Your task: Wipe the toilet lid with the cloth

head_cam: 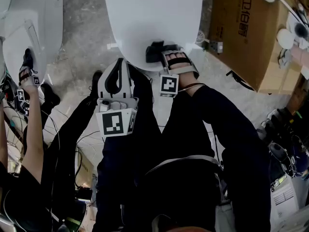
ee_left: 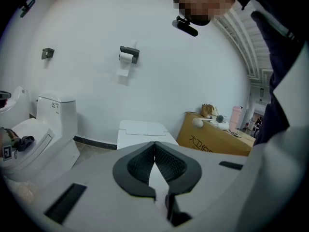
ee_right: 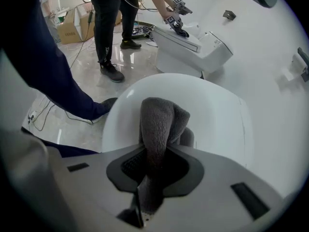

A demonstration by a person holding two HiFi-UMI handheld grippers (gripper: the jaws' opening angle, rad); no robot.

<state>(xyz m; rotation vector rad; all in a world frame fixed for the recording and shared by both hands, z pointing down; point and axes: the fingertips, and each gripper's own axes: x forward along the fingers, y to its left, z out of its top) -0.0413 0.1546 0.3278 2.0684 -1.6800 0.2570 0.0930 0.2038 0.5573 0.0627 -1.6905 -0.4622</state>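
Observation:
The white toilet lid (head_cam: 154, 18) fills the top middle of the head view and is closed. A dark grey cloth (head_cam: 154, 51) lies bunched on the lid's near edge, and my right gripper (head_cam: 161, 54) is shut on it. In the right gripper view the cloth (ee_right: 159, 122) runs out from between the jaws of the right gripper (ee_right: 155, 153) onto the lid (ee_right: 217, 124). My left gripper (head_cam: 118, 65) hangs just off the lid's near-left edge, shut on nothing. In its own view the left gripper (ee_left: 154, 146) points over the toilet tank (ee_left: 142, 129) at the wall.
A cardboard box (head_cam: 251, 33) stands right of the toilet. A second toilet (head_cam: 29, 37) is at the left, where another person's hand (head_cam: 26, 74) holds a gripper. Cables (head_cam: 63, 129) trail over the tiled floor. A paper holder (ee_left: 129, 54) hangs on the wall.

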